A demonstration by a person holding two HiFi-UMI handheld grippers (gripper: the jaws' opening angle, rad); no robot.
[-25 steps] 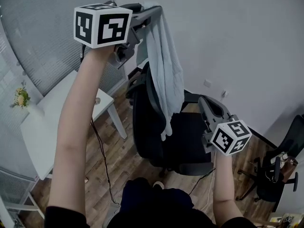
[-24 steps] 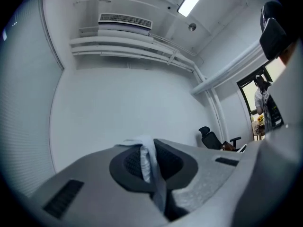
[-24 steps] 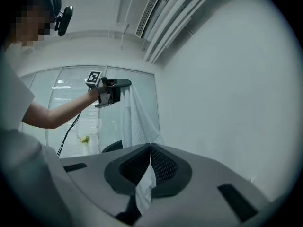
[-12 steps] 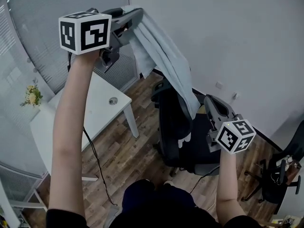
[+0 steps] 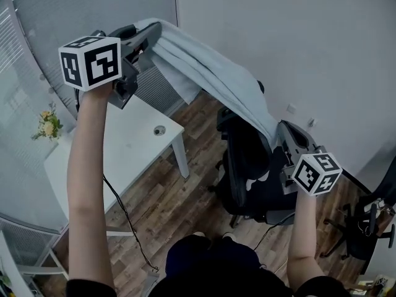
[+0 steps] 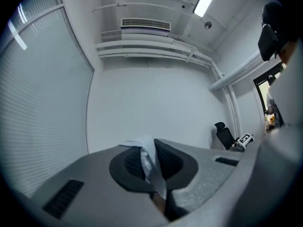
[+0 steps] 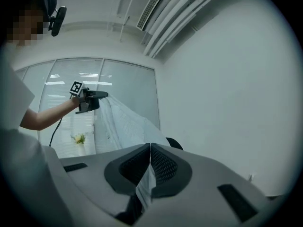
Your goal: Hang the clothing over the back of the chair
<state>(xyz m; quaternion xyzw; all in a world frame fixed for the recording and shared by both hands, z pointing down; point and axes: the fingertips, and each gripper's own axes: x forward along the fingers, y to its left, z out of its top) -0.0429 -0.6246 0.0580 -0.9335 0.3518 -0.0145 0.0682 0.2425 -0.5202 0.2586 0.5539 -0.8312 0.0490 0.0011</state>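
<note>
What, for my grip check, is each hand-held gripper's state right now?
Left hand-held gripper: closed on the clothing.
Right hand-held gripper: closed on the same clothing.

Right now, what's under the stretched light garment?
The black chair stands below the garment, on the wooden floor. The garment hides part of the chair's top.

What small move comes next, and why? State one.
Probably lower both ends together so the cloth settles across the backrest. The pale blue fabric garment is stretched between the left gripper and the right gripper, each shut on an edge, and it spans over the top of the black office chair.
</note>
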